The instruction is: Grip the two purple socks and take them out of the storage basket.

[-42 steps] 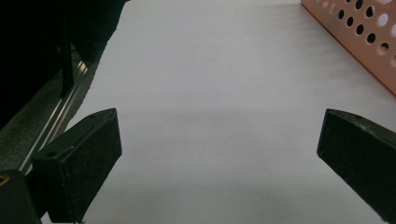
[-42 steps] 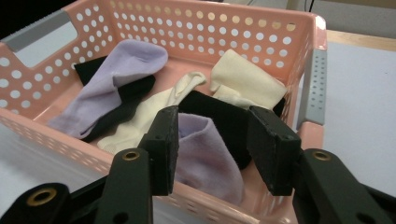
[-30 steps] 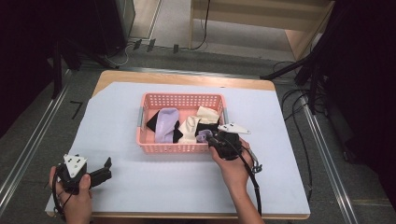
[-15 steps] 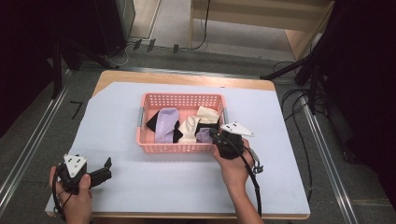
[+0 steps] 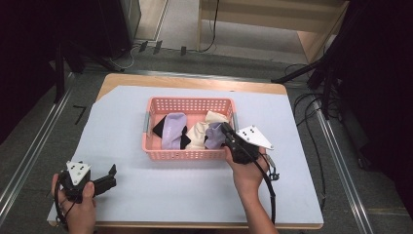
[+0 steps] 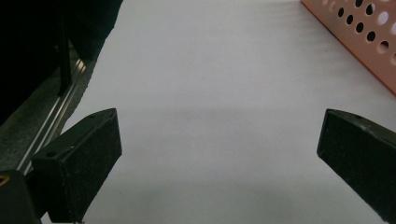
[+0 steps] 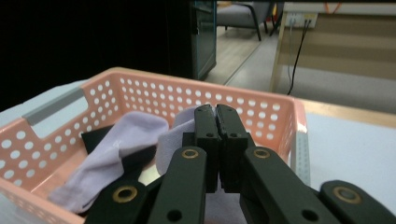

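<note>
A pink perforated basket (image 5: 187,101) stands mid-table and holds lilac, cream and black socks. My right gripper (image 5: 226,128) reaches in over its front right corner. In the right gripper view its jaws (image 7: 216,112) are pressed together, with the edge of a lilac sock (image 7: 170,135) drawn up against their tips. That sock (image 5: 214,135) lies by the cream one (image 5: 197,135). A second lilac sock (image 5: 173,130) rests on a black one (image 5: 158,126). My left gripper (image 5: 112,176) sits open at the table's front left, and the white mat shows between its jaws (image 6: 219,140).
A white mat (image 5: 195,190) covers the wooden table. The basket's side (image 6: 359,42) is to the right of the left gripper. Metal rails run along both table sides, and cables (image 5: 311,112) lie on the floor at the right. A cable trails from the right gripper toward the front edge.
The right gripper has shifted slightly at the basket's front right corner, and more of the lilac sock at its tips shows. The left gripper has stayed put.
</note>
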### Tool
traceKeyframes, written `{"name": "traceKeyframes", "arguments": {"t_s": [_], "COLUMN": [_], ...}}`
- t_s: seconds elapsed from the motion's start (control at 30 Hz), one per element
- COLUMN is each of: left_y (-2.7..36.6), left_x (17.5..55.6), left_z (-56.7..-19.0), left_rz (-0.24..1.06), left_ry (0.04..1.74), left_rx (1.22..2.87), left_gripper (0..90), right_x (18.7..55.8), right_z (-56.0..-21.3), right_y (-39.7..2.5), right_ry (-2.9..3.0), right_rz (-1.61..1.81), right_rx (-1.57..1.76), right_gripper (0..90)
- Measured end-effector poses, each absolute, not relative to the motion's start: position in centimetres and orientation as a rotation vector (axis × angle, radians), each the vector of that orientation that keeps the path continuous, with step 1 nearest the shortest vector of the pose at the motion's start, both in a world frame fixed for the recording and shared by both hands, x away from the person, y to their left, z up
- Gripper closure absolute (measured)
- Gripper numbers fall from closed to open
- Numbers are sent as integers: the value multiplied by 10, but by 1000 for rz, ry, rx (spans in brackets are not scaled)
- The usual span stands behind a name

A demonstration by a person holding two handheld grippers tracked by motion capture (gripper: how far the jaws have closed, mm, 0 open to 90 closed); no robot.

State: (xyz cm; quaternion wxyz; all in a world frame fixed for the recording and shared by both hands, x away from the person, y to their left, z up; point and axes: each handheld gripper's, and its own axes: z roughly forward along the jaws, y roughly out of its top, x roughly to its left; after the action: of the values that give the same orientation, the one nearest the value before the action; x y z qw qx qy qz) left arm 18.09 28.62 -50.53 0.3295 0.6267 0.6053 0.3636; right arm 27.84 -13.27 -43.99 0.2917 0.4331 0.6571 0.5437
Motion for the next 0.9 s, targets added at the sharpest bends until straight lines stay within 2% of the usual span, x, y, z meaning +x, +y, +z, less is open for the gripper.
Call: {"name": "traceKeyframes", "arguments": {"t_s": [0.53, 0.7, 0.9], "left_y": [286, 286, 286], "left_x": [181, 181, 181], "left_z": [-505, -505, -506], "left_rz": [952, 955, 959], "left_ry": [1581, 1583, 1582], "left_rx": [1638, 1641, 1637], "left_gripper": [7, 7, 7], "right_x": [284, 284, 284], "right_z": [-406, -393, -394], "right_y": [-145, -164, -192], "right_ry": [1610, 1544, 1481], "right_rz": [1539, 1542, 1515], "right_rx": [1084, 1100, 1154], "right_gripper": [891, 891, 891]}}
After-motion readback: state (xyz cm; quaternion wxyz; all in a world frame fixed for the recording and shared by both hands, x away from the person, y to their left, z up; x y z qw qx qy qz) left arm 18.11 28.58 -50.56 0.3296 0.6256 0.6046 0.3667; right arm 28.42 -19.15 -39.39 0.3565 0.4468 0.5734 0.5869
